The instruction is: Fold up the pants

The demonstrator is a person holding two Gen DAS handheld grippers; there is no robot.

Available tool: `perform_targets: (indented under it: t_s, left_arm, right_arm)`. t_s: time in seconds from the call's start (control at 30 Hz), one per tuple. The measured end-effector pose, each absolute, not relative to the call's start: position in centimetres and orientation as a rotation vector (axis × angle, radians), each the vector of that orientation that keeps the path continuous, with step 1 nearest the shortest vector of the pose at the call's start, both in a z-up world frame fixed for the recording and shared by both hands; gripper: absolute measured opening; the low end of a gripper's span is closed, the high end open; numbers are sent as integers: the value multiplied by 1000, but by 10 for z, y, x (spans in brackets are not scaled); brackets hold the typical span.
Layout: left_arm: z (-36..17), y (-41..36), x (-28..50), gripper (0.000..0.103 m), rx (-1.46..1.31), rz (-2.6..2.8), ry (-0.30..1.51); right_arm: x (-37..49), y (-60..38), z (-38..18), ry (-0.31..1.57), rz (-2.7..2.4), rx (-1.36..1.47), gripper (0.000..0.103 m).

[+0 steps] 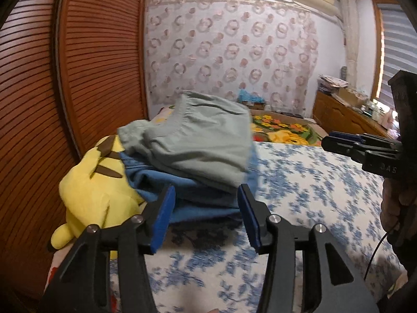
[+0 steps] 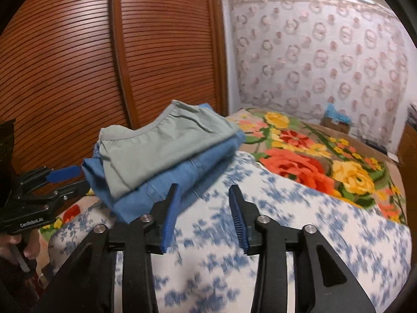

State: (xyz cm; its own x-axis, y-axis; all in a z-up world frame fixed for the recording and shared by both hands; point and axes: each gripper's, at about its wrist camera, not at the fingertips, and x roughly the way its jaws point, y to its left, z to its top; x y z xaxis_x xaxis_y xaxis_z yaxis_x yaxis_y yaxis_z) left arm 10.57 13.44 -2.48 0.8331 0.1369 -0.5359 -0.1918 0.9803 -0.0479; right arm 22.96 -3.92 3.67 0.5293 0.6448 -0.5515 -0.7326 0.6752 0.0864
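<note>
Folded pale green pants (image 1: 192,143) lie on top of folded blue pants (image 1: 187,195) in a small stack on the bed; the same stack shows in the right wrist view, green pants (image 2: 159,151) over blue pants (image 2: 179,174). My left gripper (image 1: 206,208) is open and empty, just short of the stack's near edge. My right gripper (image 2: 204,208) is open and empty, to the right of the stack and clear of it. The right gripper also shows at the right edge of the left wrist view (image 1: 365,148), and the left gripper at the left edge of the right wrist view (image 2: 52,182).
A yellow plush toy (image 1: 96,182) lies against the stack's left side. The bed has a blue-and-white floral sheet (image 2: 299,221) and a bright flowered blanket (image 2: 312,156) behind. Brown louvred wardrobe doors (image 2: 78,65) stand at the left. A wooden dresser (image 1: 346,114) is at the far right.
</note>
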Motion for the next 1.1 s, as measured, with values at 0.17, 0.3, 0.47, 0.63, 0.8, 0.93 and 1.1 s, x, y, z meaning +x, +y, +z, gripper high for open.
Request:
perform_targets:
  t_s: [0.17, 0.3, 0.47, 0.63, 0.8, 0.93, 1.1]
  left_arm:
    - [-21, 101, 101, 49, -74, 114, 564]
    - [-19, 75, 99, 50, -62, 62, 564]
    - [-16, 45, 96, 50, -44, 0, 569]
    - [-16, 21, 94, 50, -34, -32, 584]
    - [-19, 4, 90, 50, -45, -67, 595]
    - [-19, -6, 86, 50, -31, -64, 602]
    - [-16, -17, 77, 54, -5, -56, 591]
  right_arm:
    - [208, -81, 36, 592, 739, -139, 49]
    - [188, -113, 37, 584, 663, -131, 56]
    - [167, -147, 38, 575, 579, -121, 66]
    - [148, -175, 33, 576, 529, -102, 75]
    - [132, -198, 28, 583, 484, -85, 78]
    - [121, -210, 29, 577, 454, -70, 80]
    - [109, -223, 32, 566, 416, -57, 81]
